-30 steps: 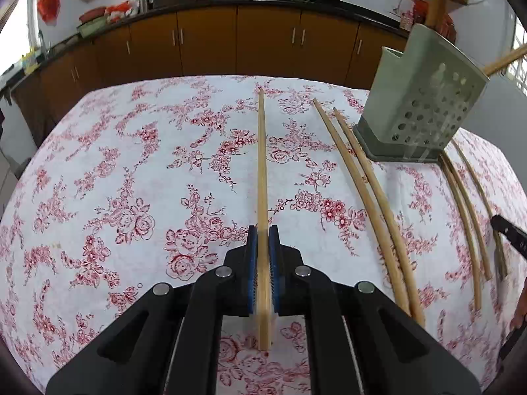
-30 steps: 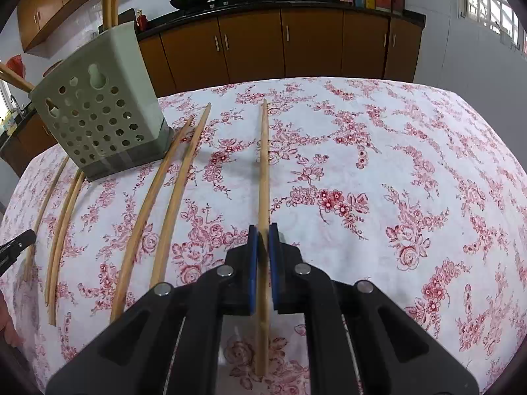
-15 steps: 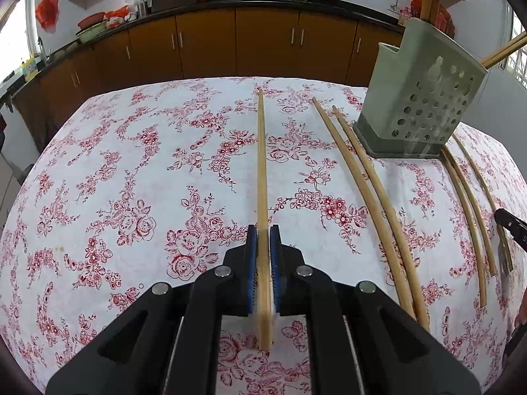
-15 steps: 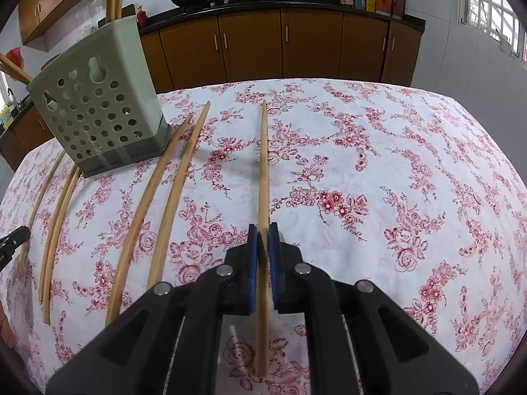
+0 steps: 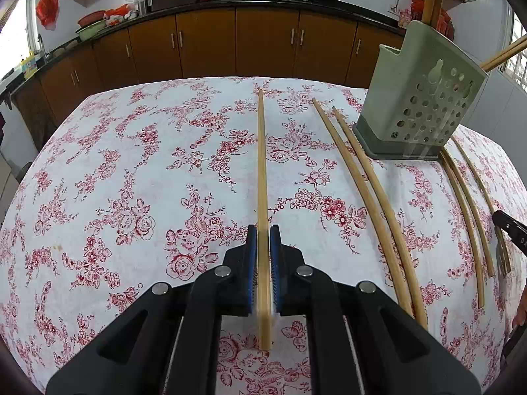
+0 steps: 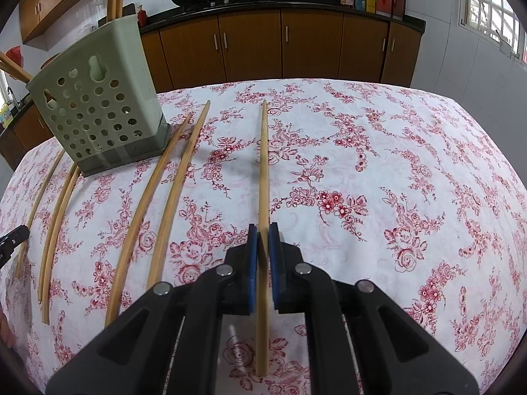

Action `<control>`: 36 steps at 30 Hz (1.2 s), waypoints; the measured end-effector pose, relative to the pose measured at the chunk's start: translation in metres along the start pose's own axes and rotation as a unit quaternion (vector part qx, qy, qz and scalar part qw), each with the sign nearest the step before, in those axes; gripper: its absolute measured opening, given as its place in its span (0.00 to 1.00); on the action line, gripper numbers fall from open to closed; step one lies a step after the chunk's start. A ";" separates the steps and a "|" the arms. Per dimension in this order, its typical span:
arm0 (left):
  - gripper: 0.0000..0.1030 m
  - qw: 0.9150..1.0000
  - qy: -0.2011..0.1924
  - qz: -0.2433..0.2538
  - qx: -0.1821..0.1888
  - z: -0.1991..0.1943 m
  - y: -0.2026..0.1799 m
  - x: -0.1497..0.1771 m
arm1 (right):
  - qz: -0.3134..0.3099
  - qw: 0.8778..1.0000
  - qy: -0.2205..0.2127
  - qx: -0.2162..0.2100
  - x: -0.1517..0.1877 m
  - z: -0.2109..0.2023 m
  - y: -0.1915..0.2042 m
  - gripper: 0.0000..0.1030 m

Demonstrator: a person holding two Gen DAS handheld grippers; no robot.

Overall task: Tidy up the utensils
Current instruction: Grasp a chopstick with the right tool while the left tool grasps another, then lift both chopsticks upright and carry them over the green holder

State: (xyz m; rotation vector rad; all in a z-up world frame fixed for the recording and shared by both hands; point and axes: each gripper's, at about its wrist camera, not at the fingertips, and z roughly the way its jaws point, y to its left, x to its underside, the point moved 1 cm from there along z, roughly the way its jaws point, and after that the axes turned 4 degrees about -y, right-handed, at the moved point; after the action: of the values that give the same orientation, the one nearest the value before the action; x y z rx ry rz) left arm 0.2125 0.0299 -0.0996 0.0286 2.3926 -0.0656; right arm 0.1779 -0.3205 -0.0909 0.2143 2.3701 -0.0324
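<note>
- Left wrist view: left gripper (image 5: pixel 262 240) is closed down tight on left-held chopstick (image 5: pixel 261 164), blue pads pinching it near its near end.
- The stick runs forward over the floral tablecloth (image 5: pixel 131 164); can't tell whether its far tip rests on it.
- Same as a second ago: no shift, no regrip.
- Green utensil holder (image 5: pixel 421 105) stands far right and already has chopsticks in it. Loose chopsticks (image 5: pixel 362 184) lie between it and the held one.
- Right wrist view: right gripper (image 6: pixel 262 240) is likewise clamped on right-held chopstick (image 6: pixel 263 164). The holder is far left, unchanged.
- Judgement: both picks look secured and the hands are paused. Next comes carrying each stick to the holder; the loose ones are still to do.
</note>
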 end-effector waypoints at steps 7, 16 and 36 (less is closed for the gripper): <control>0.09 1.000 0.000 0.000 0.000 0.000 0.000 0.000 | 0.000 1.000 0.001 -0.001 -0.001 0.000 0.000 0.09; 0.09 1.000 0.000 -0.007 0.004 -0.003 0.000 0.003 | 0.014 1.000 0.002 -0.012 0.004 -0.006 -0.003 0.09; 0.08 0.999 -0.007 -0.035 0.011 -0.031 0.007 0.014 | 0.037 0.998 -0.026 -0.051 0.006 -0.044 -0.010 0.08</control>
State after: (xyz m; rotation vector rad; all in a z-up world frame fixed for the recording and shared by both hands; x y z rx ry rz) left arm 0.1815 0.0388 -0.0868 -0.0440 2.3788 -0.1241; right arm 0.1422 -0.3256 -0.0635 0.2492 2.3028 0.1155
